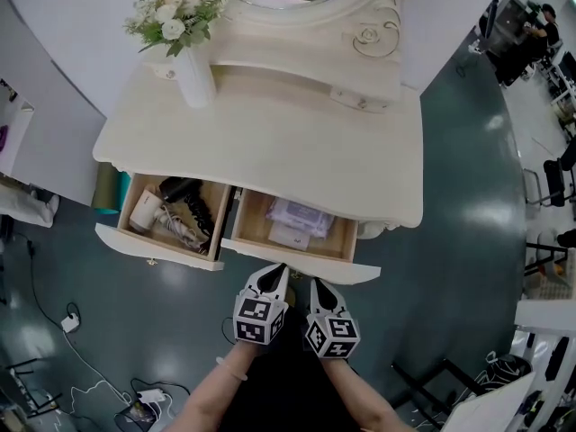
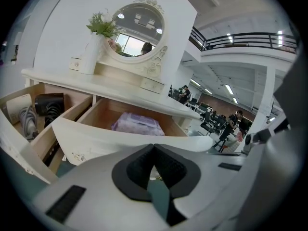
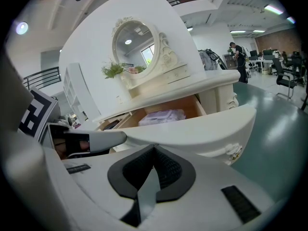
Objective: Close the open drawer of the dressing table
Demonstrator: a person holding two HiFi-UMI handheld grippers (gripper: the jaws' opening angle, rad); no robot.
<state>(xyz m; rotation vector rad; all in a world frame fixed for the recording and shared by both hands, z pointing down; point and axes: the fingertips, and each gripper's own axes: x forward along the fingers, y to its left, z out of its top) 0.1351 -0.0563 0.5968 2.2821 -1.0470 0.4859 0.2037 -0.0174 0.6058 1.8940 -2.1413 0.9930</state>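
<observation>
The cream dressing table has two drawers pulled out. The middle drawer holds purple packets; they also show in the left gripper view and the right gripper view. My left gripper and right gripper sit side by side just in front of that drawer's curved front panel. Both are shut on nothing, tips pointing at the panel. Whether they touch it I cannot tell.
The left drawer is also open, with a hair dryer and coiled cables inside. A white vase of flowers and an oval mirror stand at the back of the top. Cables lie on the floor at left. Chairs stand at the right.
</observation>
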